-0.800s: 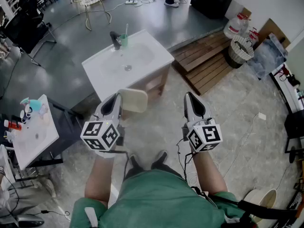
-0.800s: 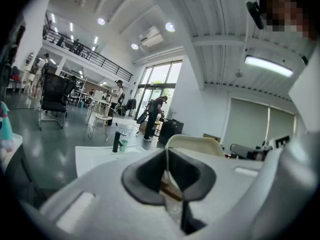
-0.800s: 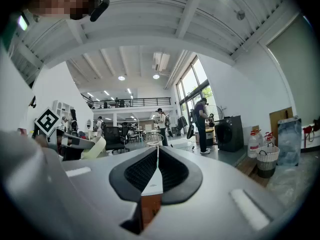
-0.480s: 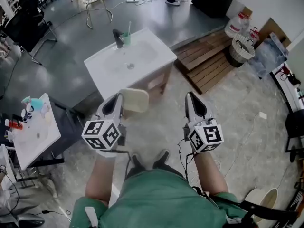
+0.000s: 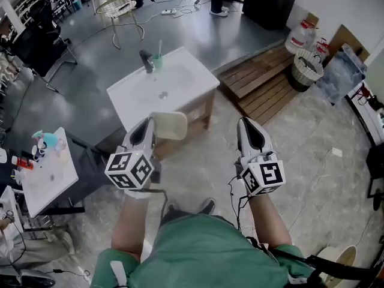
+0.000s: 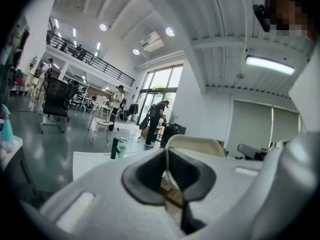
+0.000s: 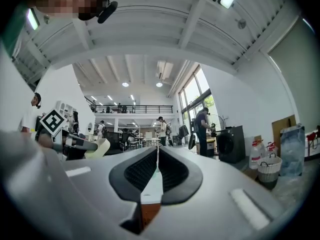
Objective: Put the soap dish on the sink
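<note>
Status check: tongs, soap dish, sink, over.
Left tongs shut on soap dish, held short of sink. Right tongs shut, empty. Faucet, green cup at sink's far edge.

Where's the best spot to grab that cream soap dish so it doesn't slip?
Grab it by its thin rim. The soap dish is a shallow, rounded tray, probably too broad to span, so pinch one edge, coming in from the side. The left tool does just that: its jaws are shut on the near edge, and the rest of the dish sticks out beyond them, roughly level, which should suit setting it on the sink.
</note>
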A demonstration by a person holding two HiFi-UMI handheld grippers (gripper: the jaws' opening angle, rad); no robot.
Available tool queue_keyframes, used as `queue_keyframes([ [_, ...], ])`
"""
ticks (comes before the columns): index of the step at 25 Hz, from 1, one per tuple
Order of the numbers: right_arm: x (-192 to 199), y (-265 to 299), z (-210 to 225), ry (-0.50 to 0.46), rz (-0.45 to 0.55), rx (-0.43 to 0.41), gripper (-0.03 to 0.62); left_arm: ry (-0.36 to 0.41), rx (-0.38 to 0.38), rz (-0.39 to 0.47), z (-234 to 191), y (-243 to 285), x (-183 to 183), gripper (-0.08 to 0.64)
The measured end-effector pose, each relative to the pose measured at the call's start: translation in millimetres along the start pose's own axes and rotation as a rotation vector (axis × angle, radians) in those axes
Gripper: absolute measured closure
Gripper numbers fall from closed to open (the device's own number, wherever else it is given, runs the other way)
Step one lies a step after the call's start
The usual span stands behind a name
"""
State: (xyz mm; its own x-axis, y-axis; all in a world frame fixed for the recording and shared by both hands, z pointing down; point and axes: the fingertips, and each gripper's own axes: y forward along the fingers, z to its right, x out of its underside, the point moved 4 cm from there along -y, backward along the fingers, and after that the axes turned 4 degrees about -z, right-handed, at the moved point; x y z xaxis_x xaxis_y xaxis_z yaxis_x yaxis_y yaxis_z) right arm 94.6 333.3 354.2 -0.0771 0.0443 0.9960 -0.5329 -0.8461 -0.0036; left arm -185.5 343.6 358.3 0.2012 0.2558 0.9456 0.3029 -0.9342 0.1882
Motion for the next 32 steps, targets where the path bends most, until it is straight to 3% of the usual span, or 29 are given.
queue_keyframes([
  [8,4,-7,46,0.017,-0.007,0.009,0.583,-0.024,-0.032,0.004,19,25,4,0.546],
  [16,18,25,87,0.05,-0.041,0.053,0.583,-0.06,-0.014,-0.028,8,91,10,0.546],
  [23,12,87,126,0.028,-0.067,0.097,0.583,-0.157,0.012,-0.031,-28,175,1,0.546],
  [32,5,180,144,-0.007,-0.098,0.123,0.583,-0.193,0.045,-0.044,-81,255,-18,0.546],
])
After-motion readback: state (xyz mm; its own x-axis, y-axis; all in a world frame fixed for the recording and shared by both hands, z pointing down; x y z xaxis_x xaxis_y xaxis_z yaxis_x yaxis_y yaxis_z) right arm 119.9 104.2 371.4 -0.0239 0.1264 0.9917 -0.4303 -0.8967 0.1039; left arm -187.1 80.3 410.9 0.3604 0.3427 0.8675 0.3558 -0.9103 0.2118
